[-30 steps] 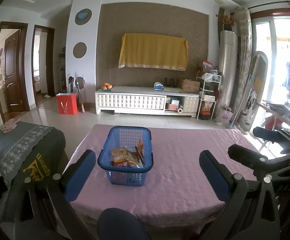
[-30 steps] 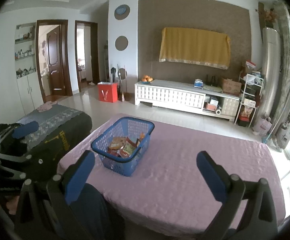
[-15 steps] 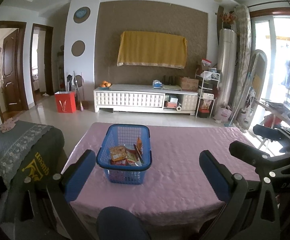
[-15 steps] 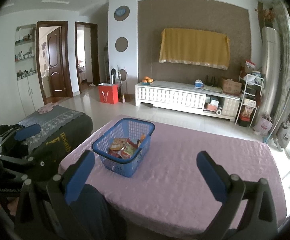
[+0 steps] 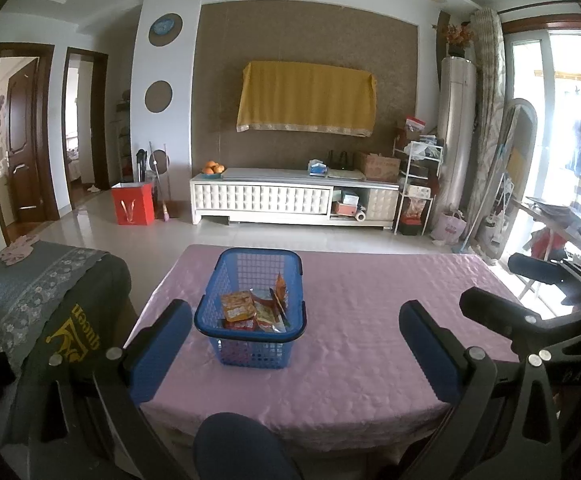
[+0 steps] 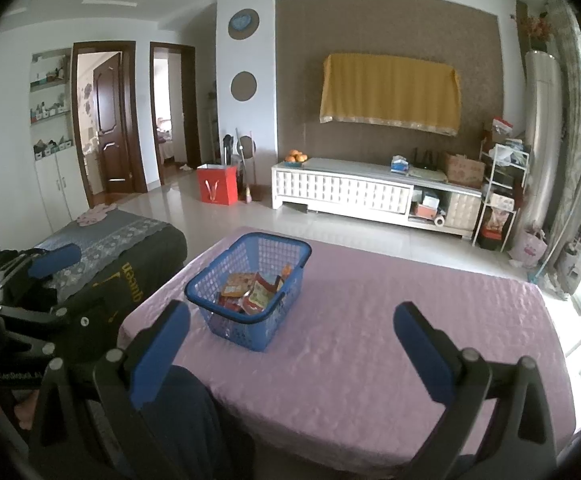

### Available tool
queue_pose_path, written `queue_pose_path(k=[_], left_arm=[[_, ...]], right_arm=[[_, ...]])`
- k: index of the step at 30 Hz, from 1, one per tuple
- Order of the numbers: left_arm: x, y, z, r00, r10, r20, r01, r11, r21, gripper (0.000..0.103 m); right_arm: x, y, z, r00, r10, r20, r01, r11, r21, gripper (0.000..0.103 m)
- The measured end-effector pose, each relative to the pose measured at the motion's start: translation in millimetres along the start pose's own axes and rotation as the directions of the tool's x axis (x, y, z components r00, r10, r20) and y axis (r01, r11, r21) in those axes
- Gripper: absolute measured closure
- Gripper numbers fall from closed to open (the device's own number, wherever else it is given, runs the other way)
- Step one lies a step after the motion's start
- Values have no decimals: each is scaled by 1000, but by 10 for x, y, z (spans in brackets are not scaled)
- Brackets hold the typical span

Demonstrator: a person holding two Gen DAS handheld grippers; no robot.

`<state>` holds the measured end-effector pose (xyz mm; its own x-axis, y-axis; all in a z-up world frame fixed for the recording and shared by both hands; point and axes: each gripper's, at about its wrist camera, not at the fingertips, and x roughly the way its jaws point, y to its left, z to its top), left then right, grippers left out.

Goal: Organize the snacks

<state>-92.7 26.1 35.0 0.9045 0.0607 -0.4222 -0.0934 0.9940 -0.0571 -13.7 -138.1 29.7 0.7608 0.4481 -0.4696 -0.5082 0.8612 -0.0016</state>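
Observation:
A blue plastic basket (image 5: 214,312) (image 6: 282,284) stands on the left part of a table with a pink cloth (image 5: 370,320) (image 6: 370,340). Several snack packets (image 5: 254,310) (image 6: 252,292) lie inside it. My left gripper (image 5: 294,344) hangs open above the table's near edge, short of the basket, nothing between its blue pads. My right gripper (image 6: 290,344) is open too, to the right of the basket and nearer than it. The right gripper (image 5: 546,300) also shows at the right of the left wrist view, and the left gripper (image 6: 46,280) at the left of the right wrist view.
A dark sofa with a grey lace cover (image 5: 42,300) (image 6: 114,248) sits left of the table. A person's dark-clothed knee (image 5: 242,448) (image 6: 194,420) is below the near edge. Across the tiled floor stand a white TV cabinet (image 5: 290,200), a red bag (image 5: 132,208) and a metal rack (image 5: 416,188).
Both views have tilted up slightly, so the basket and table sit a little lower in frame. Both grippers stay open and hold nothing.

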Motion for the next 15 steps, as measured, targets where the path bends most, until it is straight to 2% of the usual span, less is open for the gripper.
queue_pose_path(k=[15], left_arm=[[-25, -19, -18, 1000, -8, -4, 8, 1000, 5, 0]], right_arm=[[-10, -11, -9, 1000, 1, 0, -1, 1000, 3, 0]])
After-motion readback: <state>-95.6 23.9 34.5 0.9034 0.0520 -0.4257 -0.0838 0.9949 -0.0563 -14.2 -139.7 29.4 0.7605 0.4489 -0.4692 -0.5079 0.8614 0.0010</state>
